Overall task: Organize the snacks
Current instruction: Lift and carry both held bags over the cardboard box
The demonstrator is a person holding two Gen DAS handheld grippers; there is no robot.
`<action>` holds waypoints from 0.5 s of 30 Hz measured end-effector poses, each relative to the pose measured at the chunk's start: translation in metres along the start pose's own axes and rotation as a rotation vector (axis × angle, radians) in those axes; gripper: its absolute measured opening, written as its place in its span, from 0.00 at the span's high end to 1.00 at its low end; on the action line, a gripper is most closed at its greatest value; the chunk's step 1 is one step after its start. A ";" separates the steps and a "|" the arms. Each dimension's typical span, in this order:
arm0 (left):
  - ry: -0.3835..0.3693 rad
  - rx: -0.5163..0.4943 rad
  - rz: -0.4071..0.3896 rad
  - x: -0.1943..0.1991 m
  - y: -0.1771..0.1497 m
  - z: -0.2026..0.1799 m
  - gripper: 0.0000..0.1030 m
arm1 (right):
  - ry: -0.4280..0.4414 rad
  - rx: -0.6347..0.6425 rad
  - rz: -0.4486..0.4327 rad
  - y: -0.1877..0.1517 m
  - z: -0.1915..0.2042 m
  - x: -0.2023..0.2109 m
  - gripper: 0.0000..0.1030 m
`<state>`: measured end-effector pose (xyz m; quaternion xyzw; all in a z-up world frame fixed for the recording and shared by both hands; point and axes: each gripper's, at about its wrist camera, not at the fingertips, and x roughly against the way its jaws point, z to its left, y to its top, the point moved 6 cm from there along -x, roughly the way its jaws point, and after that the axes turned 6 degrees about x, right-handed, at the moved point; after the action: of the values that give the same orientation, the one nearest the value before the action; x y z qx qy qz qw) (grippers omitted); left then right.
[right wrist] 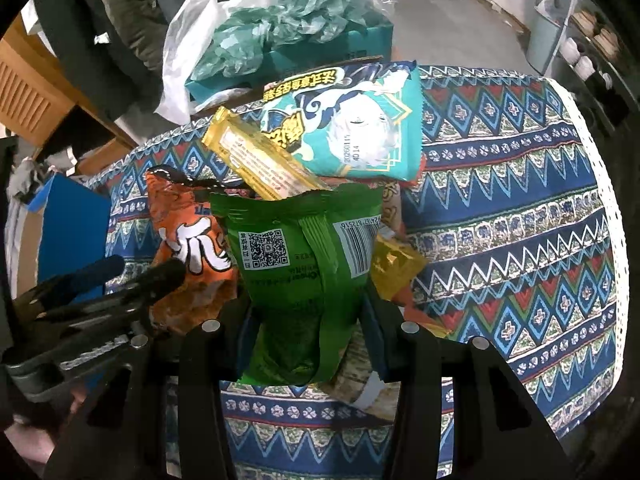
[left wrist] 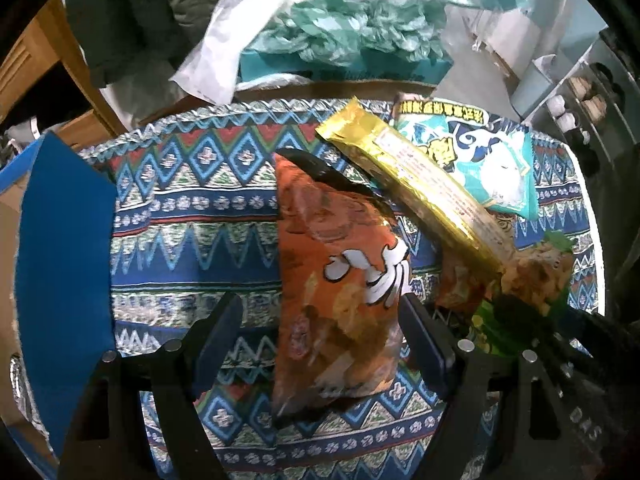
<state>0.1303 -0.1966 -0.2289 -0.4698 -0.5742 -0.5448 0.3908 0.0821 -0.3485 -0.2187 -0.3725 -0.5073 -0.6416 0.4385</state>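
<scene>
An orange snack bag [left wrist: 340,292] lies between the fingers of my left gripper [left wrist: 324,336]; the jaws stand wide and only the right finger touches it. It also shows in the right wrist view [right wrist: 188,248]. My right gripper [right wrist: 308,336] is shut on a green snack bag [right wrist: 300,264] and holds it upright. A long gold packet [left wrist: 416,188] leans across the pile; it shows in the right wrist view too [right wrist: 260,160]. A teal snack bag [left wrist: 488,160] lies behind, also seen from the right wrist [right wrist: 356,128]. The left gripper shows at the right wrist view's left [right wrist: 112,276].
A patterned cloth [right wrist: 520,240] covers the table. A blue box [left wrist: 64,260] stands at the left edge. A teal carton with crumpled plastic bags [left wrist: 340,40] sits beyond the far edge. A small yellow packet [right wrist: 394,268] lies under the green bag.
</scene>
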 end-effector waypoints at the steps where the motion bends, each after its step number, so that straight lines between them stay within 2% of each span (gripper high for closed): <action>1: 0.000 0.004 0.013 -0.006 0.000 -0.002 0.21 | 0.000 -0.004 0.001 0.000 -0.002 0.000 0.56; 6: 0.005 0.011 0.038 -0.023 -0.001 -0.008 0.21 | 0.011 -0.016 0.004 -0.002 -0.008 -0.002 0.56; 9: -0.025 0.020 0.046 -0.029 -0.003 -0.009 0.22 | 0.015 -0.015 0.012 -0.004 -0.009 -0.005 0.56; 11: -0.022 0.013 0.036 -0.029 -0.003 -0.009 0.27 | 0.016 -0.012 0.013 -0.005 -0.009 -0.007 0.56; 15: -0.009 -0.005 0.021 -0.026 -0.004 -0.008 0.45 | 0.014 -0.002 0.011 -0.004 -0.008 -0.007 0.56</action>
<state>0.1327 -0.2073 -0.2545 -0.4791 -0.5696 -0.5401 0.3927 0.0804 -0.3544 -0.2277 -0.3713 -0.5014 -0.6424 0.4450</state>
